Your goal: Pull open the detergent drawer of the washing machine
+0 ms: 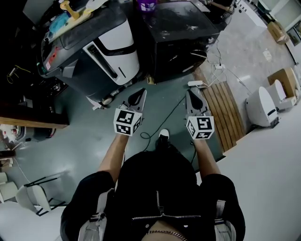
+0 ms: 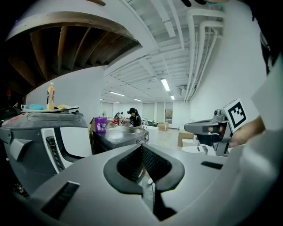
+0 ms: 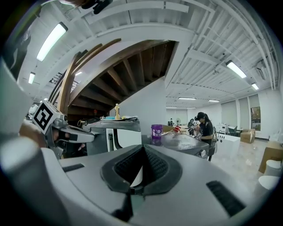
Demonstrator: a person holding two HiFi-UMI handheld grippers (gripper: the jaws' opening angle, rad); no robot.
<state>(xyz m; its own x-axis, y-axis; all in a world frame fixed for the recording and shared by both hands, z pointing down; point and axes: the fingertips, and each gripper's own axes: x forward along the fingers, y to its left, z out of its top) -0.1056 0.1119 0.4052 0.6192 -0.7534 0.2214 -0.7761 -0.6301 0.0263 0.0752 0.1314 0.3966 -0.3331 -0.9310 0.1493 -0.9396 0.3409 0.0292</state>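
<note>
Grey-green floor (image 1: pixel 94 141) fills the middle of the head view, with a wooden slatted platform (image 1: pixel 225 113) at centre right and white ceiling beams overhead in both gripper views. Washing machine (image 1: pixel 94 52), grey body with white front panel, sits at upper left of the head view; a black machine (image 1: pixel 181 33) stands just beside it at upper centre. Detergent drawer: cannot be picked out on the machine from any view, so its state cannot be told. Containers: purple tub (image 1: pixel 146 4) stands upright on the black machine's top near its rear edge, contents not visible; yellow bottle (image 2: pixel 51 95) stands upright on the washing machine's top, at left in the left gripper view, among flat blue and yellow items too small to identify. Cardboard box (image 1: pixel 283 77) on the floor at far right, contents not visible. Left gripper (image 1: pixel 137 97): jaws closed together, nothing between them, tips pointing toward the washing machine's lower front but well apart from it. Right gripper (image 1: pixel 194 97): jaws likewise fully closed and empty, pointing toward the black machine's base, touching nothing. Both grippers sit side by side over the floor, marker cubes facing up, each held by a bare forearm from a black sleeve.
</note>
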